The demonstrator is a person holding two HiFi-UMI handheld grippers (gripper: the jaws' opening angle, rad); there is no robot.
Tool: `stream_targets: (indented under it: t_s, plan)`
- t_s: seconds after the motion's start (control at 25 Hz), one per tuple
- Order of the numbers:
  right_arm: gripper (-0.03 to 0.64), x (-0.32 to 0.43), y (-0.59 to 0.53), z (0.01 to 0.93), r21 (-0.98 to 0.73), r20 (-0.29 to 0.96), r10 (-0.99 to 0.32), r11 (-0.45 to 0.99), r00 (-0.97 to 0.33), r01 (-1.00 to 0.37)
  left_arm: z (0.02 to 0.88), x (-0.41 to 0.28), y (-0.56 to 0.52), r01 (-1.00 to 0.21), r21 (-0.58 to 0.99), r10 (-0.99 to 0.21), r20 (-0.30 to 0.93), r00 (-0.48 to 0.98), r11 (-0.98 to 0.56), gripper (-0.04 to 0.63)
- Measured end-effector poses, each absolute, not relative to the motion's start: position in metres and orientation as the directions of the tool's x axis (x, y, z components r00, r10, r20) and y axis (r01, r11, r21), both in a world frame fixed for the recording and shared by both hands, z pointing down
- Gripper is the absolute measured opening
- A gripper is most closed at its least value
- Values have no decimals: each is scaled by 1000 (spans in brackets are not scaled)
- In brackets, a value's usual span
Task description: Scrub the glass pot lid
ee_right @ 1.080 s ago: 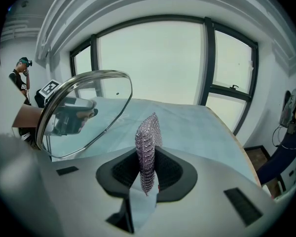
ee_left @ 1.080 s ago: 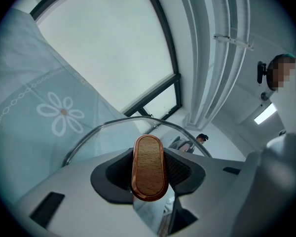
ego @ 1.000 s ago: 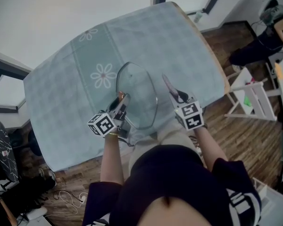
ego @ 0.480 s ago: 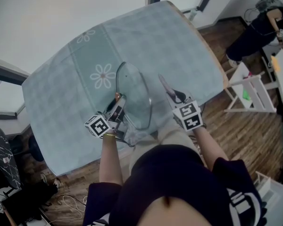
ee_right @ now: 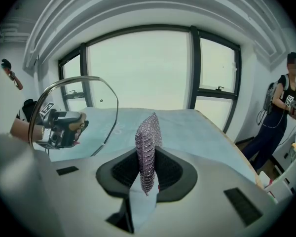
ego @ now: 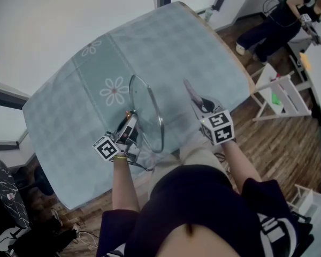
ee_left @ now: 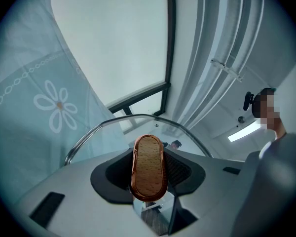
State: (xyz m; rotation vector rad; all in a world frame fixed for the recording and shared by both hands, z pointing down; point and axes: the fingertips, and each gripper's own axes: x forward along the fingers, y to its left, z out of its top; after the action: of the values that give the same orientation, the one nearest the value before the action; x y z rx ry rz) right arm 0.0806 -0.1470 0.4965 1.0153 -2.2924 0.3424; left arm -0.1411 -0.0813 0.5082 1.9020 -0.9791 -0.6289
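Left hand-held gripper (ego: pixel 129 123): jaws part-way open and clamped on the oval wooden knob (ee_left: pixel 149 169) of the glass pot lid (ego: pixel 147 111). The knob fills the gap between the pads. The lid stands on edge over the near middle of the table (ego: pixel 166 47), its steel rim arching above the knob in the left gripper view.

Right hand-held gripper (ego: pixel 195 99): jaws nearly closed on a folded metal mesh scrubber (ee_right: pixel 147 147), which sticks up beyond the fingertips. The scrubber is to the right of the lid and not touching it.

Count:
- two hand-held grippers, each with one marker cube
- one lid
- one knob
- one scrubber
- two daisy motifs (ego: pixel 113 91) on the pale checked tablecloth in the head view (only one shows in the left gripper view)
- one other person (ego: pixel 289 15) standing on the wood floor beyond the table's far right corner

Obscured: the lid's lower edge lies behind the left hand-held gripper, so contact with the cloth cannot be confirmed. The glass itself is hard to make out apart from its rim. The table's near edge is cut off by the operator's body.
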Motion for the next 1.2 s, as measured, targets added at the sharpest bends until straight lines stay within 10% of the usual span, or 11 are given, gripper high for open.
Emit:
stream_targets:
  t_s: [1.2]
  plan:
    - [80,-54,-104,469,-4,553,-484,812,-678,-583,511,-187,-54,-201,890,-720,-180,670,-410,164]
